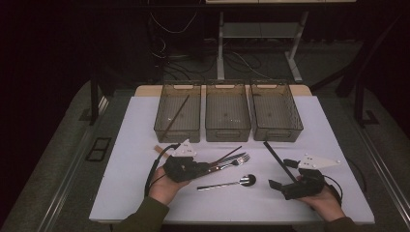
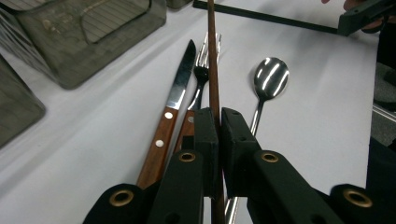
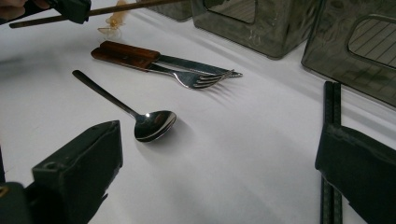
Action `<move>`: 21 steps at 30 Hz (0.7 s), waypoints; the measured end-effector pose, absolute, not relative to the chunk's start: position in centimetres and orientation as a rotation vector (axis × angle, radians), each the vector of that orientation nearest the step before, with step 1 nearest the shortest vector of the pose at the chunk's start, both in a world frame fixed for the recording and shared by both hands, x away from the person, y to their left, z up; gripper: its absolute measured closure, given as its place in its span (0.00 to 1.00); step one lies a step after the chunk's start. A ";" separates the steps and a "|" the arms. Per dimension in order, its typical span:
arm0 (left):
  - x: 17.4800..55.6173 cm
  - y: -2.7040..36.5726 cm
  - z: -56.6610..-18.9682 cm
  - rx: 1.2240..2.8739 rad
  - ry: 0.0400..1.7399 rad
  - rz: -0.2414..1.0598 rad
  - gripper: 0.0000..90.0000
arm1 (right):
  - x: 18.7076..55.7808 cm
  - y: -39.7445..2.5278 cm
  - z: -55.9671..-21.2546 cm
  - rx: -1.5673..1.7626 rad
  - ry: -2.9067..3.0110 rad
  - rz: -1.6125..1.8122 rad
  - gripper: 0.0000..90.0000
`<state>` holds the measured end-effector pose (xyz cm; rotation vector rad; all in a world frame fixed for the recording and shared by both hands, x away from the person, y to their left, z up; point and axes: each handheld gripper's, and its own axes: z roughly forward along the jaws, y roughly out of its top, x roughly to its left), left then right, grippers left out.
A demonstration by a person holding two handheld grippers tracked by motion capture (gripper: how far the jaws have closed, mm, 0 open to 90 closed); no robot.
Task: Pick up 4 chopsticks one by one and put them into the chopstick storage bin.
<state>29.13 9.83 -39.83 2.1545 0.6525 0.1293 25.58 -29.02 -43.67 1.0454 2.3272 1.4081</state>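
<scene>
Wooden chopstick (image 2: 213, 56) clenched in our left gripper (image 2: 219, 122); right gripper (image 3: 219, 154) released — knife (image 2: 173, 112), fork (image 2: 200, 79), spoon (image 2: 268, 79) remain unsorted.

Both handheld grippers are black and blocky. The left gripper (image 1: 180, 166) carries a pale grey three-cornered plate dotted with small dark screws, and a black cable loops from its near-left side. The right gripper (image 1: 290, 174) has the same grey plate and a black cable curling off to its right. Up close, the left gripper's jaws are matt black bars with brass-coloured rivet rings at the joints. Dark olive-green sleeves cover both forearms at the near edge.
</scene>
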 end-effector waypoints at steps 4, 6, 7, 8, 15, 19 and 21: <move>29.9 9.9 -39.3 2.148 0.656 0.139 0.94 | 25.5 -29.0 -43.6 1.040 2.326 1.411 0.01; 30.4 9.9 -39.2 2.146 0.656 0.144 0.94 | 25.5 -29.0 -43.6 1.042 2.325 1.412 0.01; 30.5 9.9 -39.1 2.149 0.656 0.146 0.94 | 25.5 -29.0 -43.6 1.042 2.323 1.413 0.01; 30.8 9.9 -39.0 2.146 0.660 0.149 0.94 | 25.5 -29.0 -43.6 1.042 2.322 1.415 0.01; 32.5 9.9 -38.5 2.156 0.673 0.161 0.94 | 25.5 -29.0 -43.6 1.045 2.314 1.418 0.01; 33.4 9.9 -38.1 2.156 0.684 0.177 0.94 | 25.5 -29.1 -43.6 1.048 2.312 1.421 0.01; 33.9 10.0 -37.7 2.155 0.689 0.187 0.95 | 25.5 -29.1 -43.6 1.048 2.311 1.422 0.01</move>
